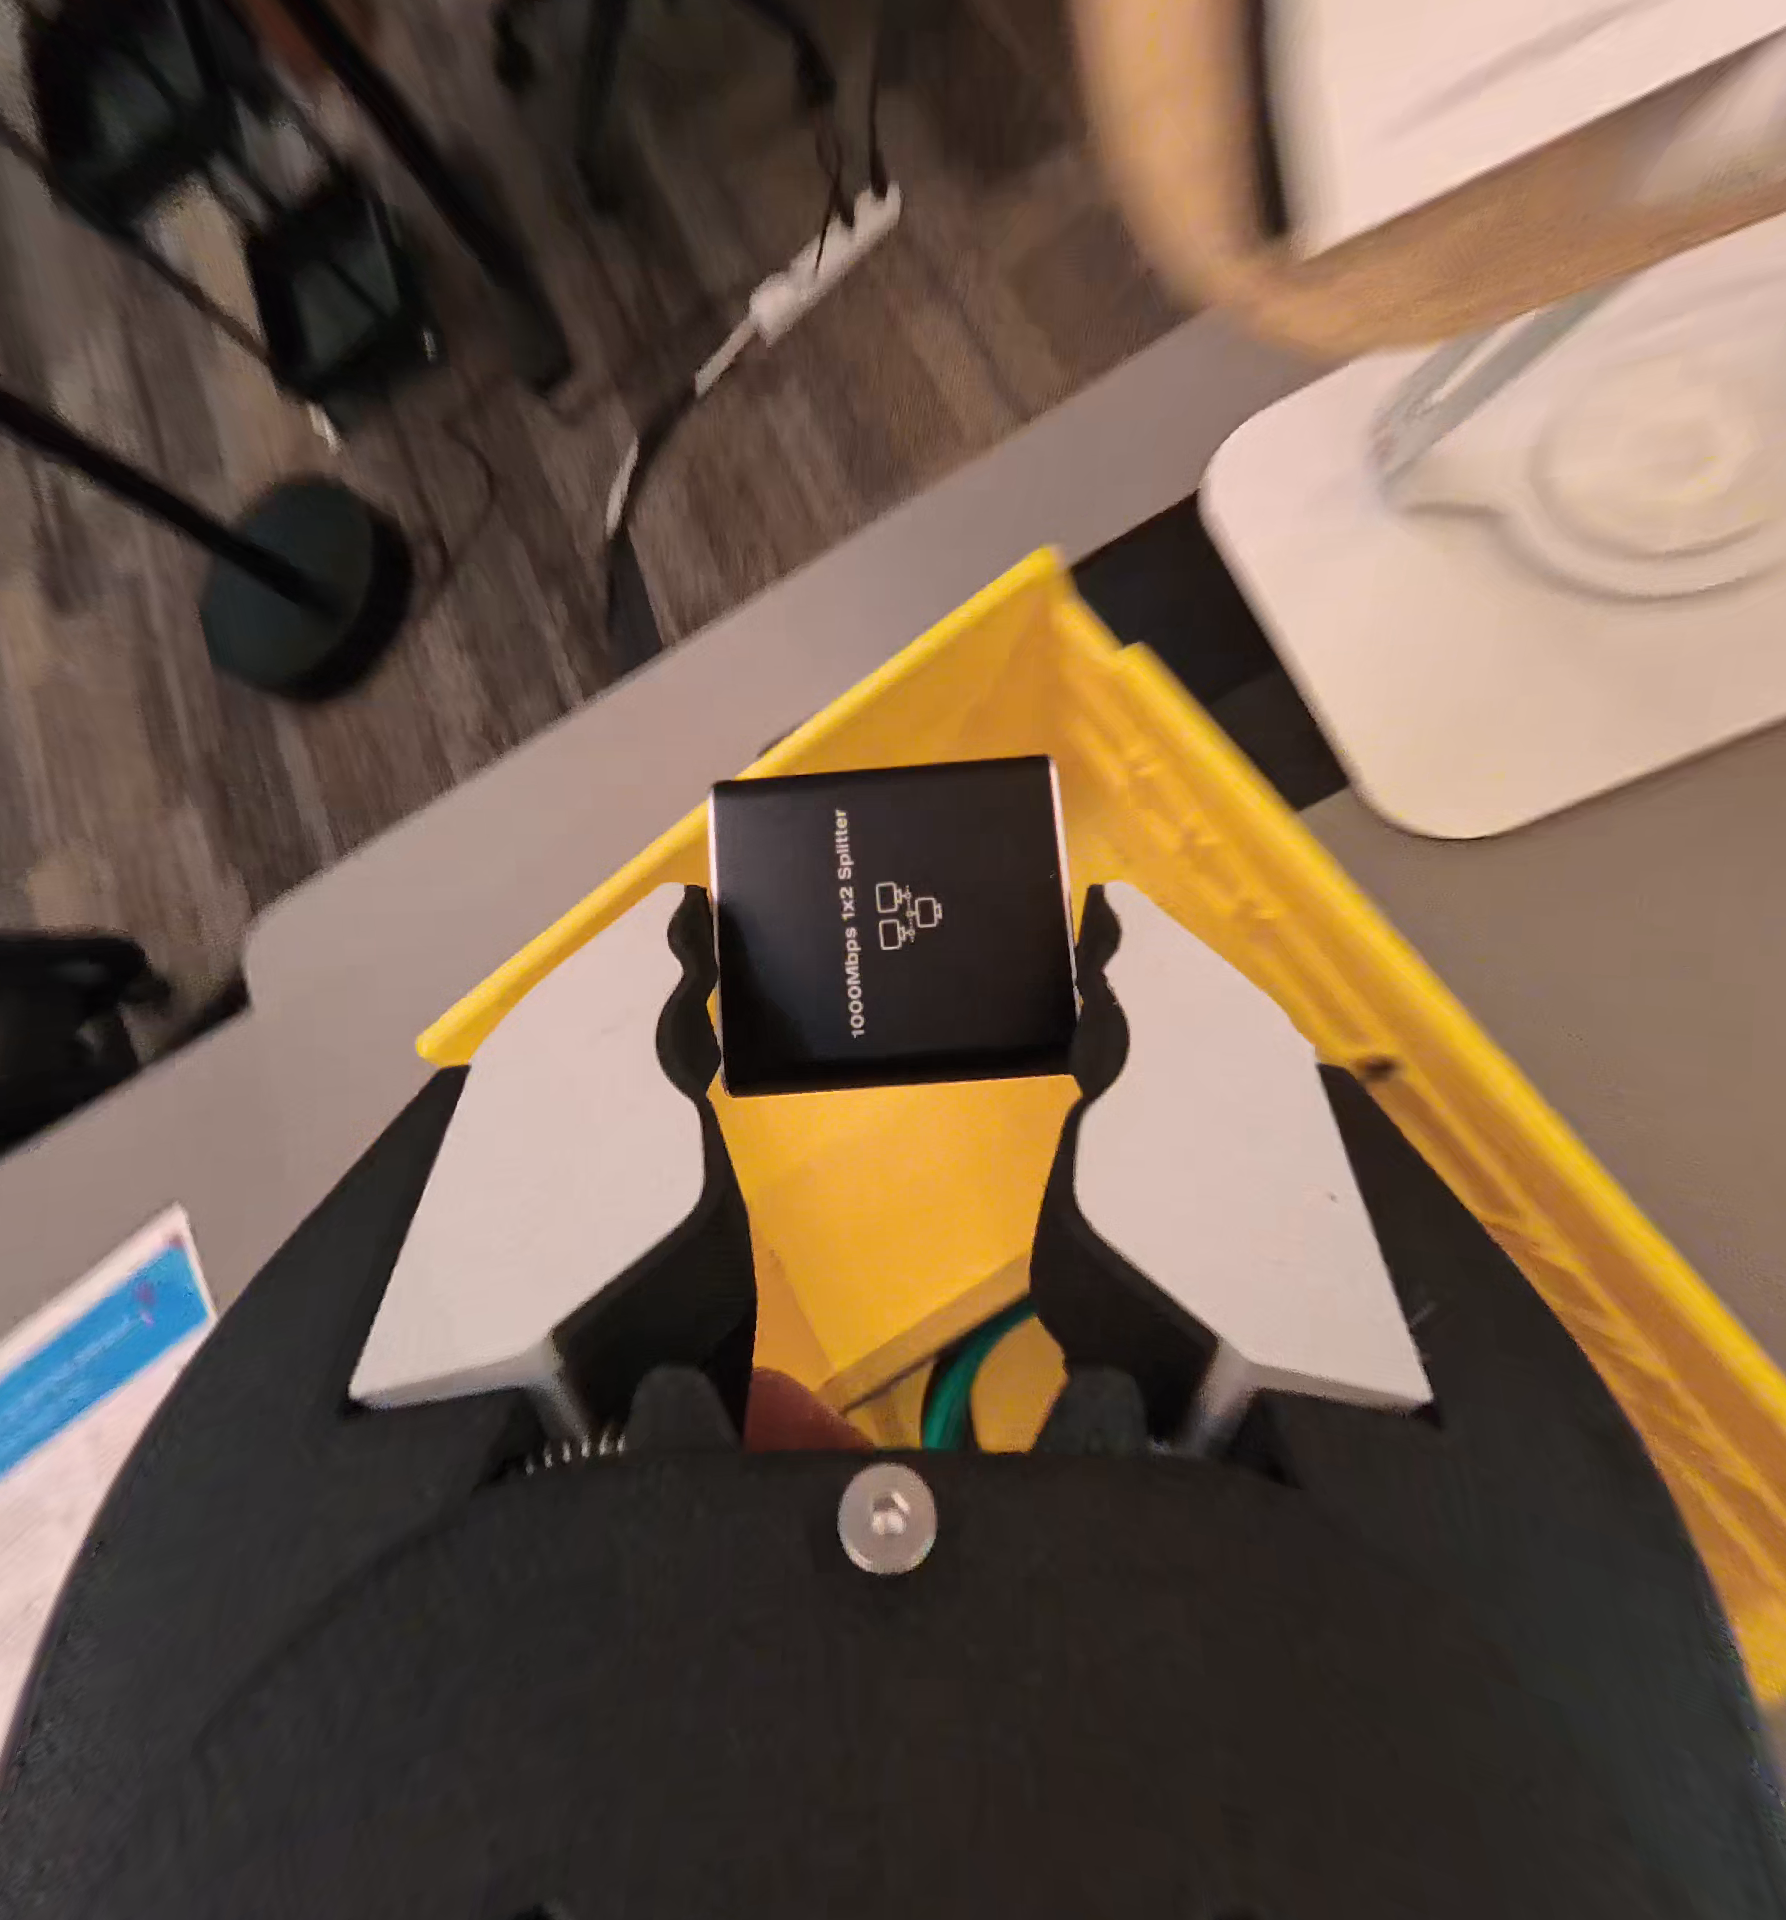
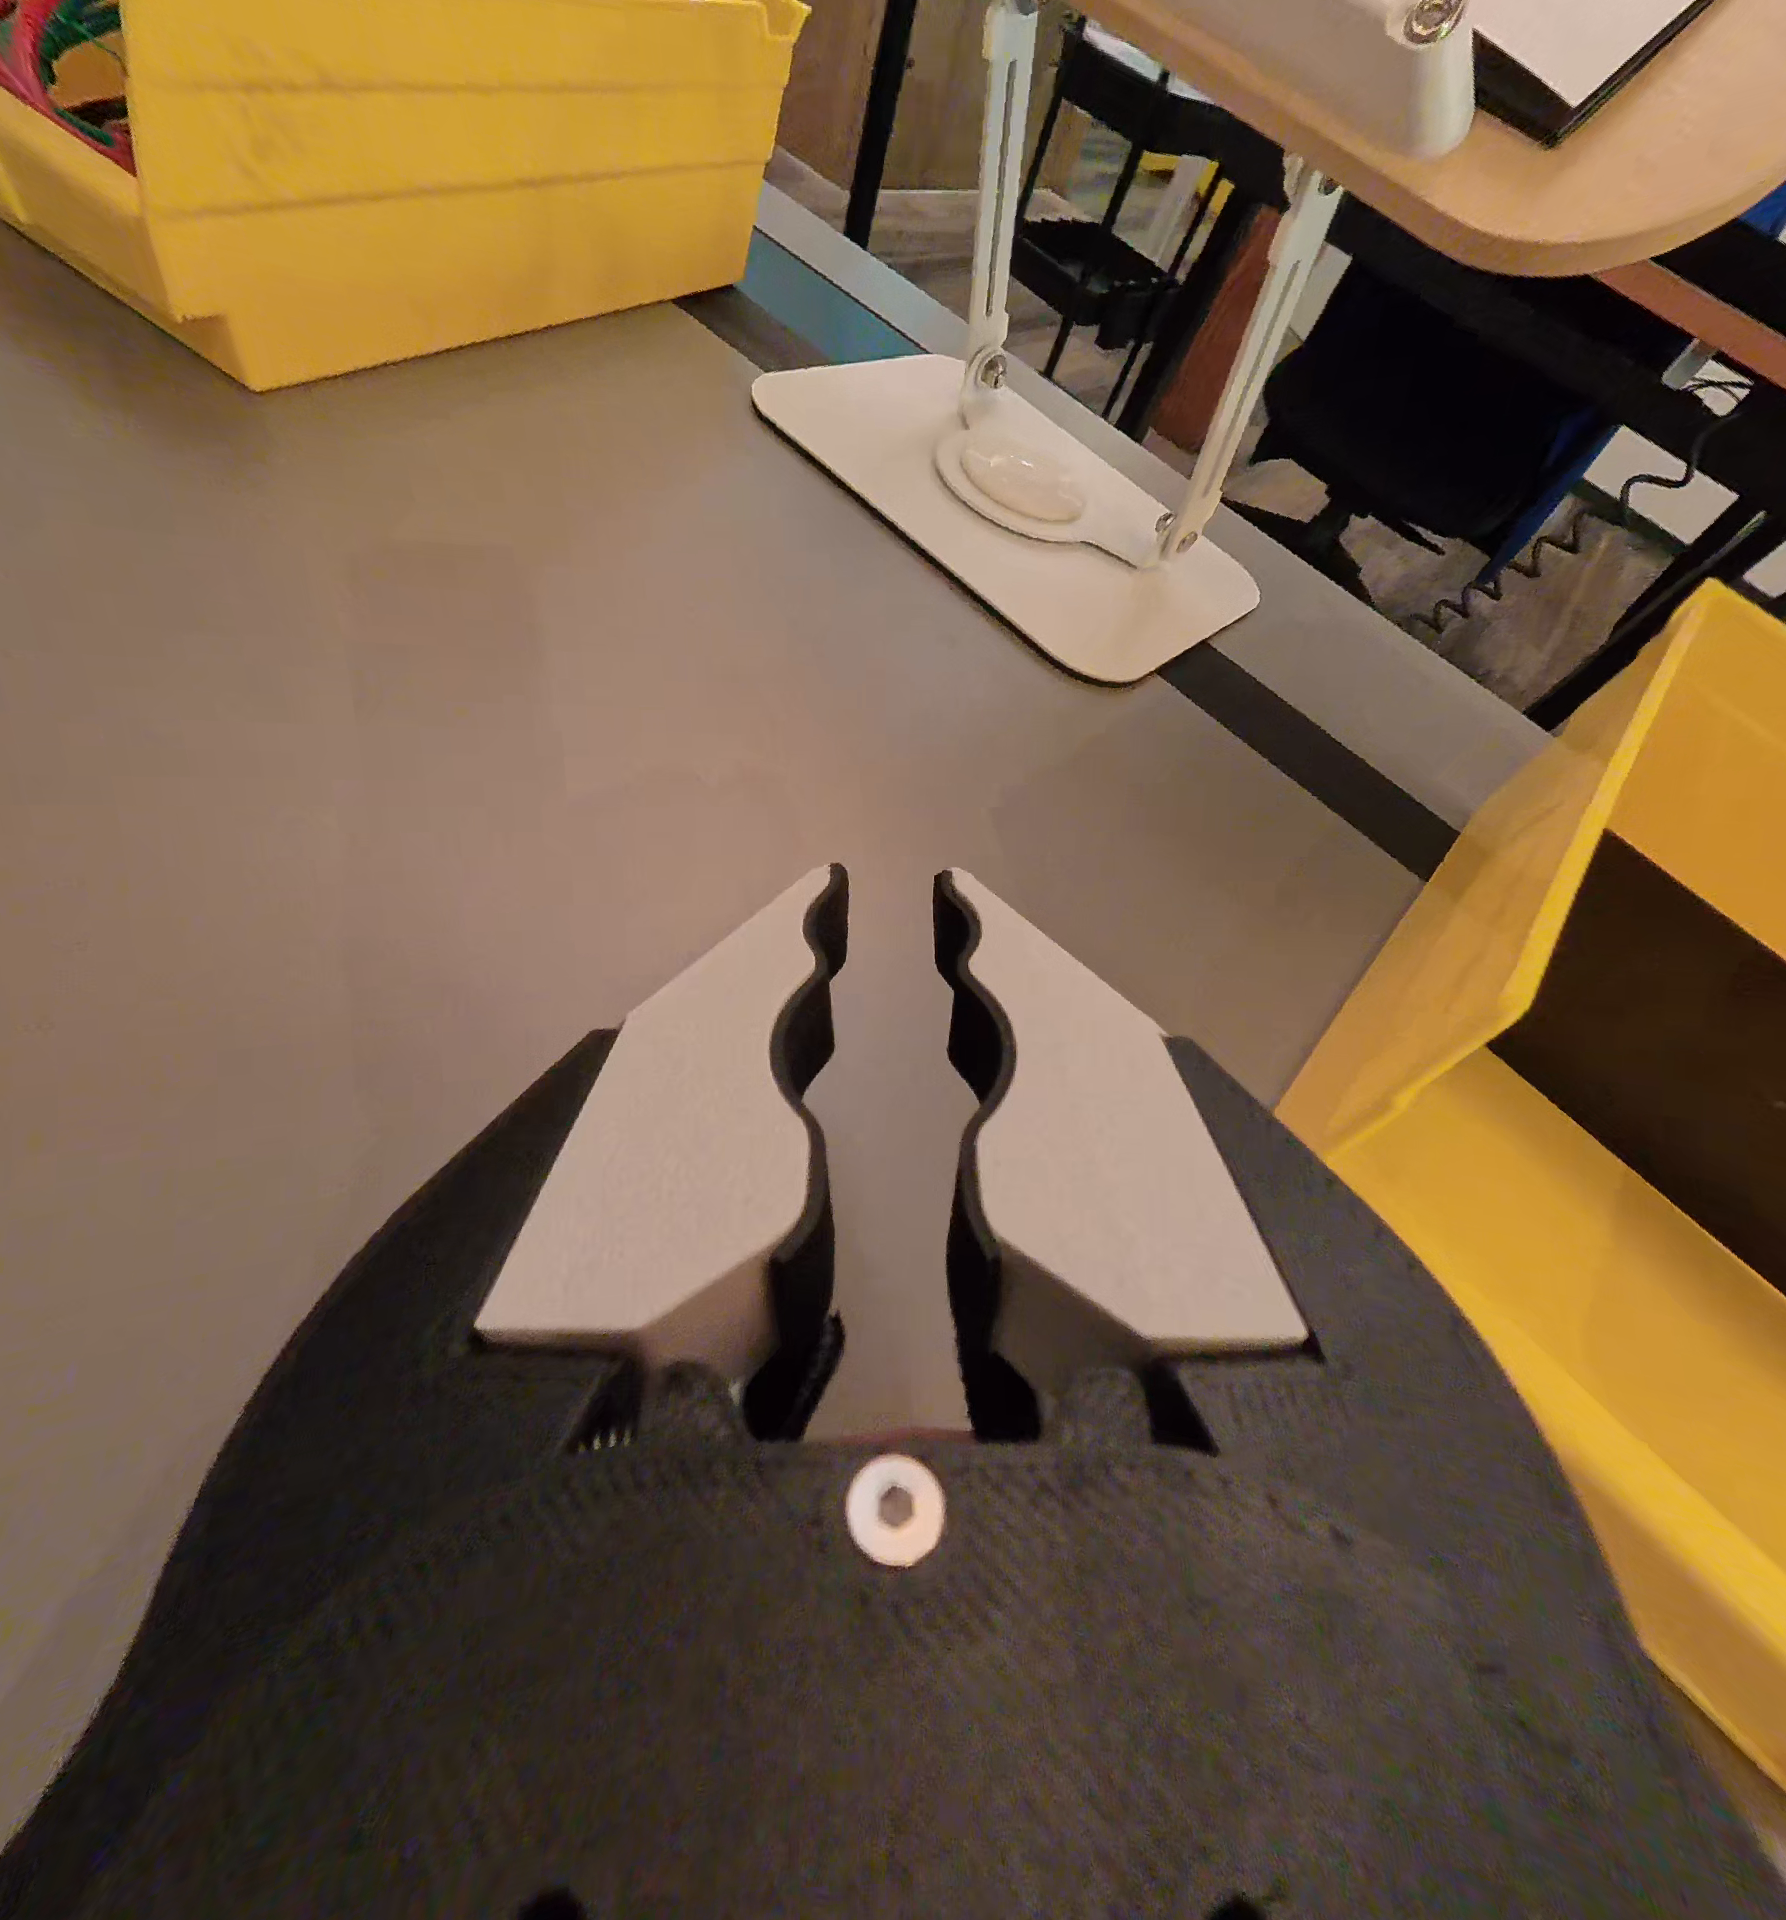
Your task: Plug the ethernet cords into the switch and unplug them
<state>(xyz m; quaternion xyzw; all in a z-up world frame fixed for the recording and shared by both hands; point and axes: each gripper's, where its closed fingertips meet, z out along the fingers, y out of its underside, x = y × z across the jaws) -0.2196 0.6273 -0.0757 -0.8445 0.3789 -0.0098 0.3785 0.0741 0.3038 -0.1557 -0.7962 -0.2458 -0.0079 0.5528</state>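
Above the yellow bin [image 1: 1284, 883] at my left, I pinch the switch [image 1: 891, 925]; my right fingers hang over bare table.

On the left, my left gripper [image 1: 894, 966] clamps the small black switch by its two sides, lifted over the bin's corner, green cords [image 1: 956, 1392] showing below. Farther right, my right gripper [image 2: 891, 904] holds nothing, its fingers [image 2: 723, 1091] parted by a narrow gap above the grey table [image 2: 349, 675], between a second yellow bin [image 2: 1647, 1039] and a white stand [image 2: 1024, 520].

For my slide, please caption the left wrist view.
Left gripper holds the black switch above a yellow bin.
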